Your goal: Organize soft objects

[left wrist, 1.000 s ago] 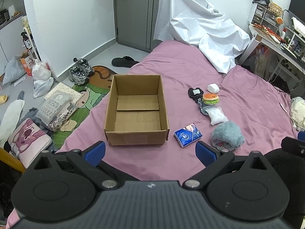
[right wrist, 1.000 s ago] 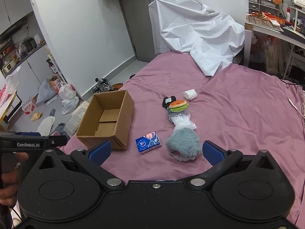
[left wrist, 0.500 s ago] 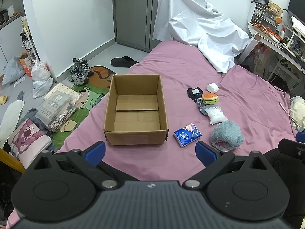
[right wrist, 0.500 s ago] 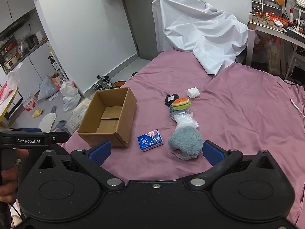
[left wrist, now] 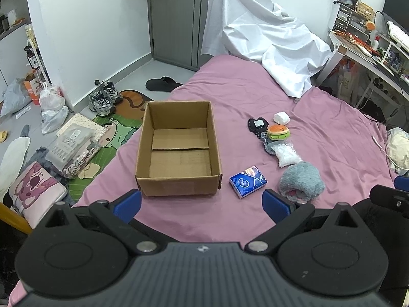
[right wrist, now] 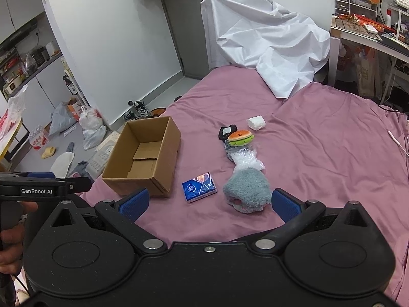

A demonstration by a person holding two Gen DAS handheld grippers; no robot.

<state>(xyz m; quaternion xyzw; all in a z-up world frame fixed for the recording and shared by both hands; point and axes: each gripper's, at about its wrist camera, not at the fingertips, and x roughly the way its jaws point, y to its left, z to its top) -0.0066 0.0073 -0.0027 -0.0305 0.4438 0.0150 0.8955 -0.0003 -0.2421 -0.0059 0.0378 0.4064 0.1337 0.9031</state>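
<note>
— Both grippers, left (left wrist: 202, 200) and right (right wrist: 208, 200), hover with jaws apart. Box (left wrist: 178, 151) empty on the bed (left wrist: 332, 117).
— Start with the fluffy slipper (right wrist: 247, 190), nearest right; pinch deep, it'll squash.

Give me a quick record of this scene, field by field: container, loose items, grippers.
container: open brown cardboard box, nothing inside, on the pink bedsheet
nearest items: blue tissue pack; fluffy grey slipper
farther items: burger plush toy; clear plastic bag
left gripper: open, holding nothing
right gripper: open, holding nothing
</note>
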